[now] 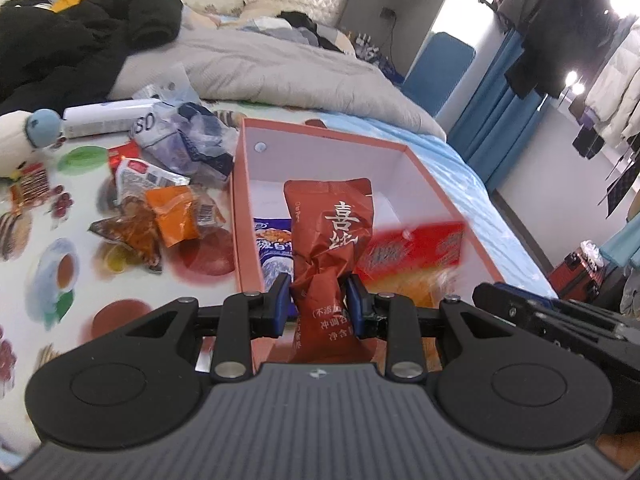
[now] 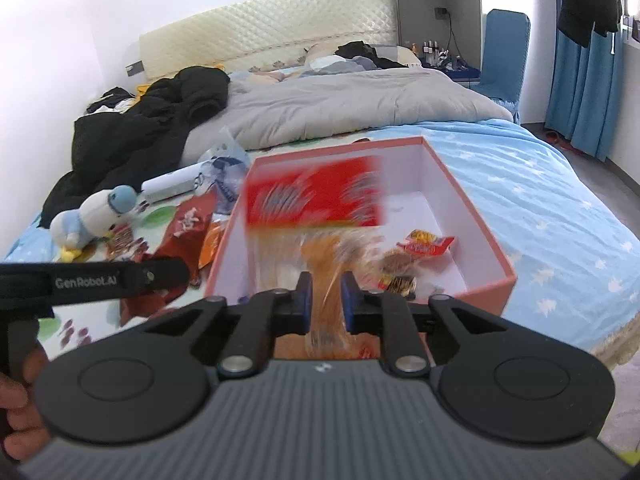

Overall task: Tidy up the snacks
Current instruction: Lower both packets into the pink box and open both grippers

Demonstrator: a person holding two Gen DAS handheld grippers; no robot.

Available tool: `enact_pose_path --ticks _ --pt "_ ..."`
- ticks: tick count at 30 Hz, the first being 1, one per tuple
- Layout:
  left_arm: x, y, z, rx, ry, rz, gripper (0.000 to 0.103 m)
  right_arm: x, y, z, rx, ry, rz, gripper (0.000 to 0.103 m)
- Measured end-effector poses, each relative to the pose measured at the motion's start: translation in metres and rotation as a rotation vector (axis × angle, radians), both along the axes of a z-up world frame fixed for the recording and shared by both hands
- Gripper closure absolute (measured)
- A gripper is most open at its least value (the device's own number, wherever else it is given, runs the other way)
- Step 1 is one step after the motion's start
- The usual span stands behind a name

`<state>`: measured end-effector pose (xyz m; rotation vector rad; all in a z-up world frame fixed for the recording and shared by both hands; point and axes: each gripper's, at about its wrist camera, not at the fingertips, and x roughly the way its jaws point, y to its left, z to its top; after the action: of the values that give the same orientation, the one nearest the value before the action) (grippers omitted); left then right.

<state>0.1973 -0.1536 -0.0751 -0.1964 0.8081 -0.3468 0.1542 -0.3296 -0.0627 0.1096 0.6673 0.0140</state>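
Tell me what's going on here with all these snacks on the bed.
A person is sorting snacks into a pink box on the bed, a gripper in each hand. The left gripper is clamped on a brown-red packet over the box. The right gripper has a red and orange bag, blurred, between its jaws above the box. A few snacks already lie inside; a loose pile waits beside it.

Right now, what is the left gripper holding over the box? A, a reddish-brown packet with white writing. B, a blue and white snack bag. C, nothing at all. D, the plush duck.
A: the left gripper has its pads pinching the crumpled waist of the reddish-brown packet, which hangs over the box; the blue and white bag lies inside the box, and the plush duck sits on the bed.
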Motion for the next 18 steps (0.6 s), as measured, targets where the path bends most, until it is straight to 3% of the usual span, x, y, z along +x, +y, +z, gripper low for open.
enact_pose_path --ticks 2,8,18 --pt "0.017 -0.005 -0.007 0.011 0.016 -0.012 0.069 0.017 -0.005 -0.006 -0.002 0.009 -0.003 0.091" --pt "0.064 -0.021 -0.033 0.044 0.072 -0.048 0.069 0.058 -0.011 -0.034 0.01 0.073 0.0 0.091" --pt "0.102 -0.025 -0.063 0.068 0.133 -0.082 0.068 0.089 -0.005 -0.075 0.053 0.19 0.032 0.091"
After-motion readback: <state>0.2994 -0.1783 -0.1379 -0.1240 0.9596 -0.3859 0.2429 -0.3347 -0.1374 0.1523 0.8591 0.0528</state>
